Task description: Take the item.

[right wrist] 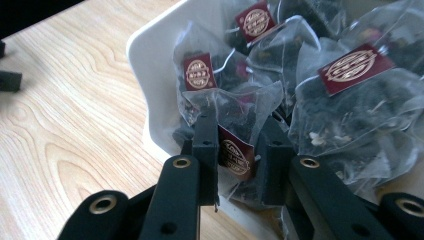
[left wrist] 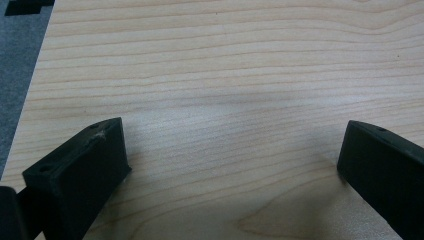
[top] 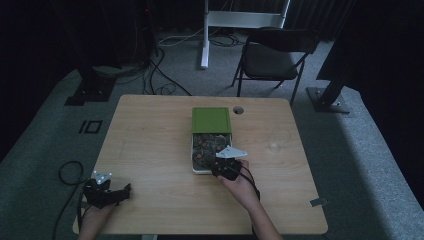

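Note:
A white box [top: 194, 165] with a green lid [top: 211, 120] tipped back stands mid-table, filled with several clear tea bags bearing dark red labels [right wrist: 352, 67]. My right gripper [right wrist: 235, 160] reaches into the box's near corner [right wrist: 150, 65], its jaws shut on one tea bag [right wrist: 235, 115] by its red label. In the high view that right gripper [top: 226, 165] sits at the box's front right. My left gripper [top: 107, 192] rests at the table's near left edge, open; its fingers [left wrist: 85, 170] stand wide apart over bare wood.
The wooden table [top: 150, 145] has a cable hole [top: 238, 110] behind the box. A black folding chair [top: 272, 57] and a white desk leg [top: 204, 35] stand beyond the table. Cables lie on the grey carpet at the left.

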